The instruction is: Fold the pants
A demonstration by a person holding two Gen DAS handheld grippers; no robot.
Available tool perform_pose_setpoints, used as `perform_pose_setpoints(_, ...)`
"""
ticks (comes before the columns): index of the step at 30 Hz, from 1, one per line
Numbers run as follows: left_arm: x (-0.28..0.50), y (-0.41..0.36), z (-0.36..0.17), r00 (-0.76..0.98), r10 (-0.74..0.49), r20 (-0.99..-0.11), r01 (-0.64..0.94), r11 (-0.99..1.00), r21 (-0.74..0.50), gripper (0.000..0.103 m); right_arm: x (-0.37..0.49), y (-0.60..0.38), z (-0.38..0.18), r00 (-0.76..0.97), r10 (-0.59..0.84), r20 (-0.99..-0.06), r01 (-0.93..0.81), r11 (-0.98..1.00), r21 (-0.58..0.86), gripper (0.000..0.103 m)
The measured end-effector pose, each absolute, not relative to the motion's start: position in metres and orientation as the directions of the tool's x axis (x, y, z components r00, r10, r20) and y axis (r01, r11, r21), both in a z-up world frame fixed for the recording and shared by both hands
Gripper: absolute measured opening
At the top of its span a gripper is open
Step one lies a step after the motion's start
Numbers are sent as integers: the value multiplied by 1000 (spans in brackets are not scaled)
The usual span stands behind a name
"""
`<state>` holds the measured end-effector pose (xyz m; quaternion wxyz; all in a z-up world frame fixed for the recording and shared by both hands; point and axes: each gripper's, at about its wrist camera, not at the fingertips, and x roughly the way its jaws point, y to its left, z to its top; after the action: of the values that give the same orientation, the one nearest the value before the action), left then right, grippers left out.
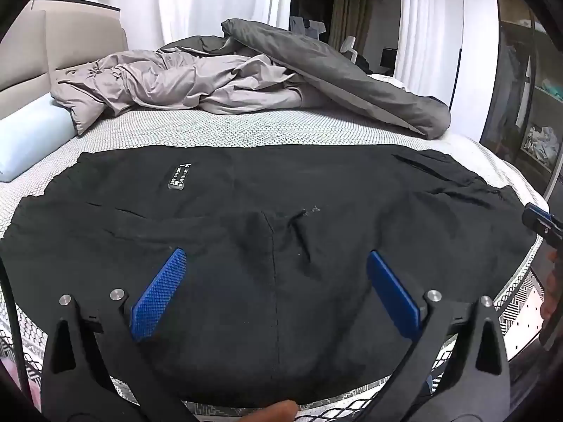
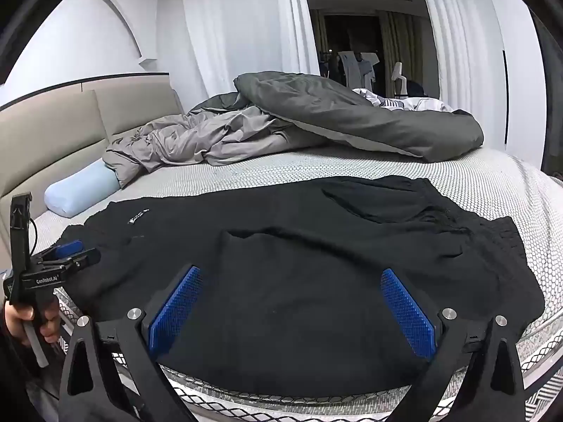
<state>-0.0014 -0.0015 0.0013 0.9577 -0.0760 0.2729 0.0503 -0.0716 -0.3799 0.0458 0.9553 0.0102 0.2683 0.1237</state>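
Black pants (image 1: 267,211) lie spread across the near part of the bed, a small label patch (image 1: 179,176) toward their left. The same pants (image 2: 299,263) fill the right wrist view, waistband and pocket at the right. My left gripper (image 1: 276,267) hovers over the pants near the bed's front edge, open, its blue pads wide apart with nothing between them. My right gripper (image 2: 290,285) is likewise open above the cloth, touching nothing. In the right wrist view the left gripper (image 2: 67,253) shows at the far left, held by a hand (image 2: 21,320).
The mattress (image 1: 246,130) has a white dotted cover. A crumpled grey duvet (image 1: 218,81) and a darker one (image 2: 352,119) lie at the back. A pale blue pillow (image 2: 81,190) rests by the beige headboard (image 2: 52,123). White curtains hang behind; shelves (image 1: 538,123) stand right.
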Motion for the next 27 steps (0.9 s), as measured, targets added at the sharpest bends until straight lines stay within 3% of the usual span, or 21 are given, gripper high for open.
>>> perform_pose_setpoints(27,0,0,1,846,58,-530,-140,983,-116,102,-71,-381,42,825,231,-516,-226,971,73,103)
